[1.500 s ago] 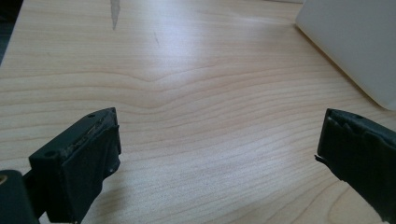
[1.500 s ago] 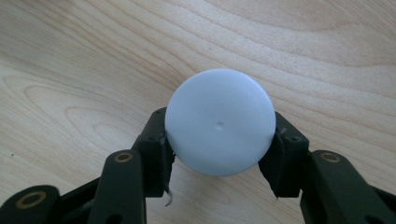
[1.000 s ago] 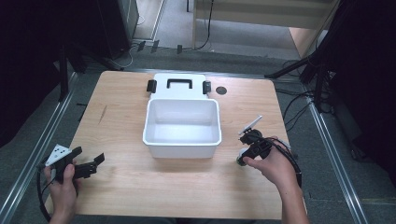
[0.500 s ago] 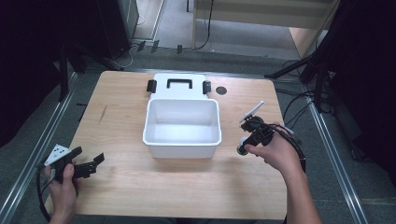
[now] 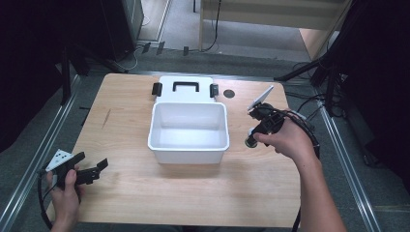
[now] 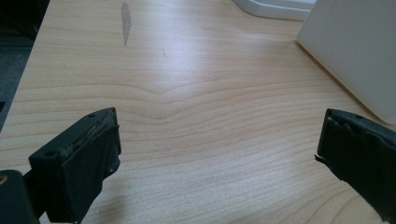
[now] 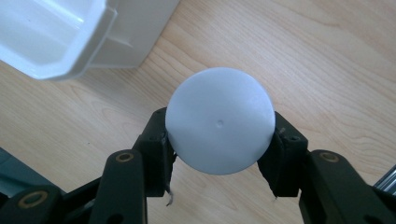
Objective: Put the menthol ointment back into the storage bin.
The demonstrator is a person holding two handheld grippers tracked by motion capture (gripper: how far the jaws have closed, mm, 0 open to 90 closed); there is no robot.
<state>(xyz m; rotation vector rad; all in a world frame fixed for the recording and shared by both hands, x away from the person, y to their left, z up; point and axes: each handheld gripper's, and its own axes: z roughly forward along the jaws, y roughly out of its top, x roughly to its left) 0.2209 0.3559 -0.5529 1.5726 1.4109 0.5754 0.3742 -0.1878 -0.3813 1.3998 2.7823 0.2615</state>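
The right gripper (image 7: 219, 154) has its two black fingers (image 7: 156, 149) clamped on either side of a pale round object (image 7: 219, 126), smooth and white with a tiny dimple near its middle; whether it is a ball or a rounded cap cannot be told. In the high view that gripper (image 5: 251, 141) is held in the person's right hand (image 5: 285, 140) above the tabletop (image 5: 193, 193), just beside the right wall of the white bin (image 5: 188, 131), whose rim (image 7: 56, 60) shows at the upper left of the right gripper view. The bin stands open near the middle of the tabletop, and its lid (image 5: 186, 88), with a black handle and black latches, lies flat touching its far side. The left gripper (image 6: 219, 163) has its fingers (image 6: 88, 158) spread wide apart with only bare wood between them, a corner of the bin to their upper right; the left hand (image 5: 65, 191) holds it low at the near left corner of the tabletop, well apart from the bin
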